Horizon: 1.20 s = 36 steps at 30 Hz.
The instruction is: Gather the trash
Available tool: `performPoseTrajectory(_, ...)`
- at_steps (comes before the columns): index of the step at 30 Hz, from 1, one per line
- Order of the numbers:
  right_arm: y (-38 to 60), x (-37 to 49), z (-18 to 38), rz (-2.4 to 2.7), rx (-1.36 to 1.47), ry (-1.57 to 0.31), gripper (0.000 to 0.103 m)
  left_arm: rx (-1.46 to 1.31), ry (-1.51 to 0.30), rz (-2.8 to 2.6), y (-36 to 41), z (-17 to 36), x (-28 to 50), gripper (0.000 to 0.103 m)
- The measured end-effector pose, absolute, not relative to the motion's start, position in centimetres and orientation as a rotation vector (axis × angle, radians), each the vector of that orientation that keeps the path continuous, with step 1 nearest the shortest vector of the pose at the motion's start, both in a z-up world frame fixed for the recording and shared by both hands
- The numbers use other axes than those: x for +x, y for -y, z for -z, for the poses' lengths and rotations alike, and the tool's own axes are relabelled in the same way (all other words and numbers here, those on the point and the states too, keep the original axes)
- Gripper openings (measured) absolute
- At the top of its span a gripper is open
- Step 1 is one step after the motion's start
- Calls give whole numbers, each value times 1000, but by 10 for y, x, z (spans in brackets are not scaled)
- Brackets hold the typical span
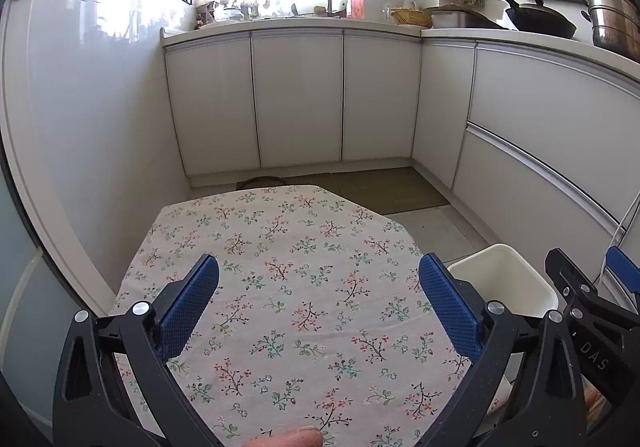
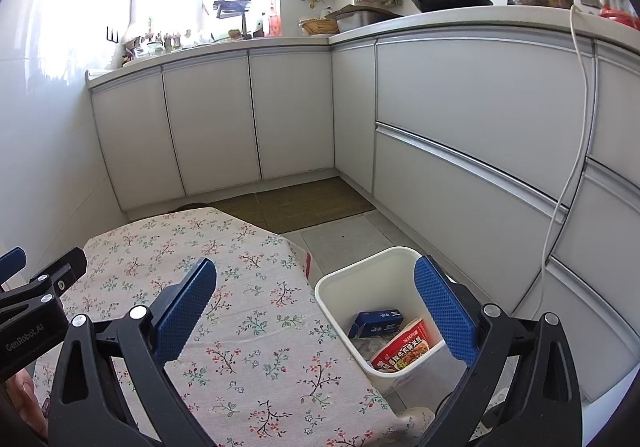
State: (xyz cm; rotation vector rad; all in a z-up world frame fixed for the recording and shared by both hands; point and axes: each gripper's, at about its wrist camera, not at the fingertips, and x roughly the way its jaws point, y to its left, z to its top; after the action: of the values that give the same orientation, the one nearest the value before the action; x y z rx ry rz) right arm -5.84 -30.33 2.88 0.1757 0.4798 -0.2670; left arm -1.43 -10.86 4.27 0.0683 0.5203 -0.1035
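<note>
A: Item one, white plastic waste bin [image 2: 382, 289]: on the floor tight beside the floral-clothed surface [image 2: 240, 311], likely placed for short drops. Contents: blue carton [image 2: 376, 323], red noodle packet [image 2: 402, 347], possibly clear wrapping beneath.

B: Item two, left gripper [image 1: 318, 311] and right gripper [image 2: 316, 311]: jaws of both wide apart, holding and touching nothing. Surface shows no trash.

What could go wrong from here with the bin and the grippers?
The bin stands on the floor close against the table edge, so a swing of the open right gripper might tip it, spilling the red packet and blue box. The left gripper is close and could collide.
</note>
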Motion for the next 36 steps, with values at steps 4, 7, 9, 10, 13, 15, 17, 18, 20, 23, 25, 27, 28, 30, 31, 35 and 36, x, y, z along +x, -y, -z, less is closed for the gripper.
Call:
performPoseTrajectory(4, 304, -58, -29, 267, 176, -480, 96, 69, -513, 101, 109, -42, -16, 96)
performPoseTrajectory(7, 304, -58, -29, 267, 176, -480, 96, 67, -511, 104, 109, -43, -16, 96)
performPoseTrajectory(9, 304, -58, -29, 267, 177, -481, 96, 68, -510, 104, 110, -43, -16, 96)
performPoseTrajectory(10, 304, -58, -29, 267, 177, -481, 96, 70, -510, 106, 110, -43, -16, 96)
performPoseTrajectory(13, 304, -58, -28, 268, 178, -483, 97, 68, -504, 116, 110, -43, -17, 95)
performPoseTrajectory(15, 304, -58, -27, 269, 179, -486, 96, 64, -502, 122, 109, -42, -18, 95)
performPoseTrajectory(17, 304, -58, -27, 269, 180, -489, 96, 64, -502, 128, 109, -42, -18, 95)
performPoseTrajectory(18, 304, -58, -26, 269, 180, -490, 96, 62, -504, 132, 109, -42, -17, 93)
performPoseTrajectory(20, 304, -58, -26, 268, 181, -491, 96, 60, -507, 142, 109, -41, -17, 90)
performPoseTrajectory(23, 304, -58, -26, 268, 181, -493, 96, 54, -507, 158, 108, -41, -16, 86)
performPoseTrajectory(25, 304, -58, -26, 269, 181, -495, 96, 45, -506, 175, 107, -41, -16, 85)
performPoseTrajectory(27, 304, -58, -26, 269, 181, -495, 96, 41, -506, 182, 107, -41, -16, 83)
performPoseTrajectory(28, 304, -58, -26, 270, 180, -496, 96, 43, -508, 183, 107, -40, -16, 83)
performPoseTrajectory(30, 304, -58, -25, 270, 180, -498, 96, 45, -512, 188, 108, -39, -16, 82)
performPoseTrajectory(31, 304, -58, -25, 271, 179, -500, 96, 44, -514, 192, 108, -39, -16, 82)
performPoseTrajectory(35, 303, -57, -25, 276, 179, -500, 96, 53, -519, 190, 112, -38, -16, 86)
performPoseTrajectory(36, 302, -57, -24, 278, 179, -500, 96, 53, -524, 188, 112, -38, -16, 92)
